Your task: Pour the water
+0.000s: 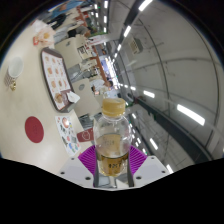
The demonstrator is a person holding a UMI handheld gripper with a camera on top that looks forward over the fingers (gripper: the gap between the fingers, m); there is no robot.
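Bottle held, view tilted.
My gripper (112, 163) pinches the bottle (111, 135) between both pads; it rises just ahead. White table (30, 95) with a red disc (34, 128) lies beside it.

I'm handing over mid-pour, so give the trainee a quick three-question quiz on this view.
1. True or false: the gripper is shut on the bottle.
2. The liquid in the bottle looks: A) amber B) blue C) black.
3. What round thing lies on the white table, off to the side of the bottle?

Key: 1 true, both pads press its sides. 2 A. 3 a red disc.
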